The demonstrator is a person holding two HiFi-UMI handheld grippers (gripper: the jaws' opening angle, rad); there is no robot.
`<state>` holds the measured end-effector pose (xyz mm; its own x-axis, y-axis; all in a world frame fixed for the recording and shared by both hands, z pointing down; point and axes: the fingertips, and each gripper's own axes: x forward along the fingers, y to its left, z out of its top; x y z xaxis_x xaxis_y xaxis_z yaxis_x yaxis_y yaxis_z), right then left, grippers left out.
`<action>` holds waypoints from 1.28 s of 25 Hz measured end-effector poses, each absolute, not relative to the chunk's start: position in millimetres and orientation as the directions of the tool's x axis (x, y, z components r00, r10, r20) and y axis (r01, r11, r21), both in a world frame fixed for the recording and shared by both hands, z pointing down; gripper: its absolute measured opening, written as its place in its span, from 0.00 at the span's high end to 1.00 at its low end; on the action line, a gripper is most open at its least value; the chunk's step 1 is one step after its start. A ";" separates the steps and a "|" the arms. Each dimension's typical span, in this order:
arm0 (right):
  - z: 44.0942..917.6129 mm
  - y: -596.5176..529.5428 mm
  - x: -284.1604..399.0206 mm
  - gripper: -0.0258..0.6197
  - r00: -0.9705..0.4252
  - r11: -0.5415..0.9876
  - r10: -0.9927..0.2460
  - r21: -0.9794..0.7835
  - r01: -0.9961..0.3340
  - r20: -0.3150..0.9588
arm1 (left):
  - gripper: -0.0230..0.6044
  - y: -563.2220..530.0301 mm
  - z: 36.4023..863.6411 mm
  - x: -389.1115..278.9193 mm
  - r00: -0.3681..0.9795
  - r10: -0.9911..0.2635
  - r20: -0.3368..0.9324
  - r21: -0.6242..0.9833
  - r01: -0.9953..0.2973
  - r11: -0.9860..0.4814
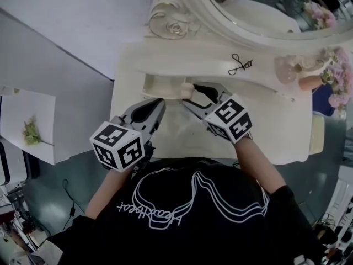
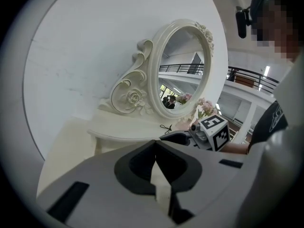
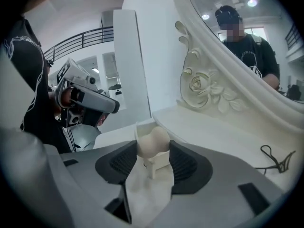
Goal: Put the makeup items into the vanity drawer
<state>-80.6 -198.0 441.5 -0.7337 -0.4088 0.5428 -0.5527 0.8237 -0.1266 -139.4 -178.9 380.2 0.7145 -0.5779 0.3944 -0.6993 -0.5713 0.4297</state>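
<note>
Clamping a cream egg-shaped makeup sponge (image 3: 153, 140), the right gripper (image 3: 154, 163) has both pads pressed on its sides, with the rounded top poking above the jaws. From the head view the sponge sits at the right end of the open vanity drawer (image 1: 157, 87), about at its rim; can't tell if it's fully over the cavity. The left gripper (image 2: 156, 167) has its jaws together with nothing in them, parked just beside the drawer's near-left edge.

Further out, an eyelash curler (image 1: 240, 64) lies on the upper shelf, well apart from the drawer, with the mirror (image 1: 265, 10) behind it and pink flowers (image 1: 337, 76) at far right.

Risks, judged from this:
- The sponge is soft and round, so a release at the rim could bounce or roll it onto the tabletop instead of inside.
- A hard squeeze may make it spring out sideways on release.
- The jaws could knock the drawer front on the way down and push it shut.
- The curler is not yet stowed.
</note>
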 end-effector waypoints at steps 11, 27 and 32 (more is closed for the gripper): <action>462.1 -221.2 -117.2 0.61 -0.723 0.808 -0.402 -0.153 -0.568 0.561 | 0.96 -192.4 390.6 -174.0 0.720 -0.571 0.394 0.440 -0.694 -0.571; 466.4 -211.8 -117.6 0.49 -0.744 0.798 -0.396 -0.199 -0.569 0.538 | 0.96 -193.0 397.7 -172.6 0.724 -0.557 0.406 0.422 -0.690 -0.588; 450.4 -201.3 -104.0 0.53 -0.773 0.791 -0.412 -0.232 -0.566 0.482 | 0.96 -186.6 390.6 -160.8 0.717 -0.565 0.408 0.413 -0.697 -0.586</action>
<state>-104.0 -201.3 450.4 -0.7734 -0.4116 0.4822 -0.5657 0.7913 -0.2318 -160.8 -186.6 390.6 0.7168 -0.5652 0.4084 -0.6972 -0.5857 0.4133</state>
